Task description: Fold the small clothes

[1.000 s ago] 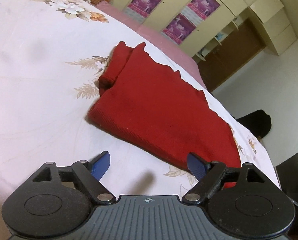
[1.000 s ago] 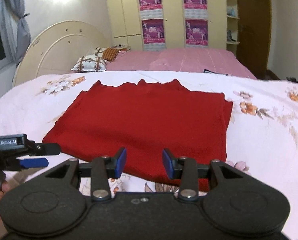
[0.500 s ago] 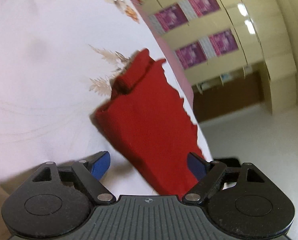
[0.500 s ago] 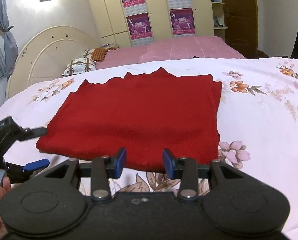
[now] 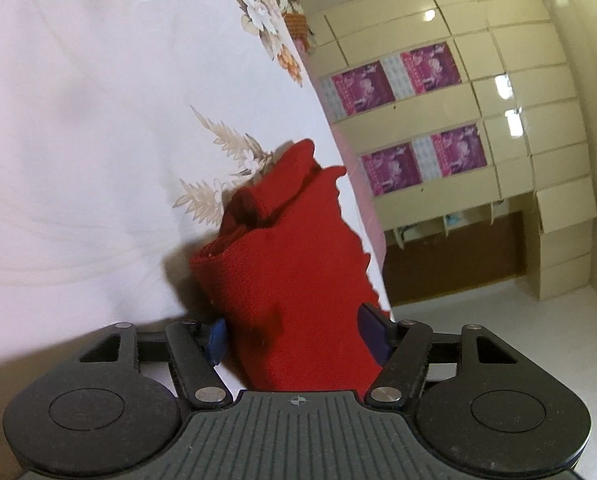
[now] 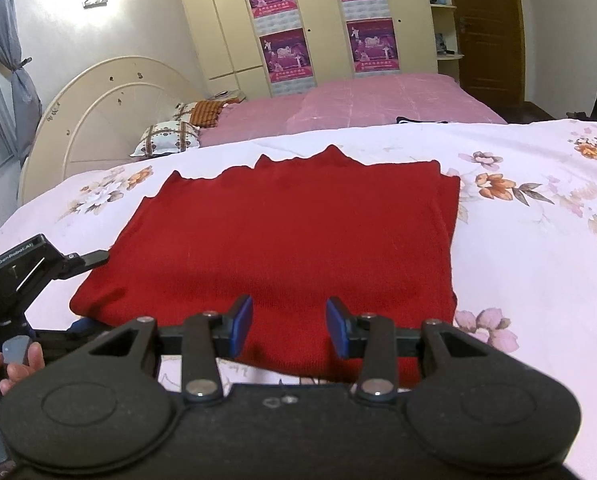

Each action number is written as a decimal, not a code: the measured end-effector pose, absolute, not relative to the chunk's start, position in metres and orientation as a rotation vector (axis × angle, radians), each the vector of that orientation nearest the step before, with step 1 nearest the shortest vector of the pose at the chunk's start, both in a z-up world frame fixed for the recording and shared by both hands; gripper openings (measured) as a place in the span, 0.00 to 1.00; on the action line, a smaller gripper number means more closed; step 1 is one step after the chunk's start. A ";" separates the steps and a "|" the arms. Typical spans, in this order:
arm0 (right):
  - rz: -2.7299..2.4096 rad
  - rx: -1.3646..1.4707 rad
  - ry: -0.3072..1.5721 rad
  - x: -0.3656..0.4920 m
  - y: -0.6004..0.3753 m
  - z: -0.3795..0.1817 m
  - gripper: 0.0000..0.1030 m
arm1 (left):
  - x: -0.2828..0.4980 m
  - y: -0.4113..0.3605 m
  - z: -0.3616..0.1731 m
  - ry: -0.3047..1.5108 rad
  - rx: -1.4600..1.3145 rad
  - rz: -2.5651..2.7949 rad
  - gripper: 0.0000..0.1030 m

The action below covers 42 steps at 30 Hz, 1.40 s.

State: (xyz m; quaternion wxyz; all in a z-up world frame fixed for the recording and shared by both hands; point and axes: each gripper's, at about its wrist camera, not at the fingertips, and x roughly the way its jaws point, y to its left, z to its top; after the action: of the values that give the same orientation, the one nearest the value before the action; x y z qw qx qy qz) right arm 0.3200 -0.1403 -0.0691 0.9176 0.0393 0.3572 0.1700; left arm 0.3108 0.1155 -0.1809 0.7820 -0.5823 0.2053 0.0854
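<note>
While the red knit sweater (image 6: 290,236) lies flat and partly folded on the floral bedsheet (image 6: 538,264), the left gripper (image 5: 294,332) straddles its near left corner, rolled on its side so one pad can slide beneath the layers. Its jaws are closing with the knit between them, not yet visibly pinched. The right gripper (image 6: 289,326) hovers over the near hem, half open and grasping nothing, likely waiting to take the matching edge so both can lift the hem for the next fold.
</note>
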 end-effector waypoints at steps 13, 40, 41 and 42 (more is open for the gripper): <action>0.402 0.053 0.714 0.362 -0.109 -0.072 0.10 | 0.347 0.117 -0.179 0.413 -1.188 0.323 0.52; 0.403 0.080 0.784 0.408 -0.094 -0.100 0.05 | 0.365 0.145 -0.196 0.439 -1.184 0.233 0.13; 0.405 0.062 0.794 0.409 -0.092 -0.106 0.03 | 0.365 0.146 -0.196 0.443 -1.189 0.231 0.13; 0.404 0.039 0.777 0.407 -0.091 -0.108 0.03 | 0.366 0.147 -0.196 0.449 -1.192 0.225 0.13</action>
State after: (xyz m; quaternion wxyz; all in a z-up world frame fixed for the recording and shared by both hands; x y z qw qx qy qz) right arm 0.4065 -0.0910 -0.1075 0.9054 0.0188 0.3763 0.1958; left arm 0.3662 0.1472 -0.1956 0.7981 -0.5552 0.2093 0.1048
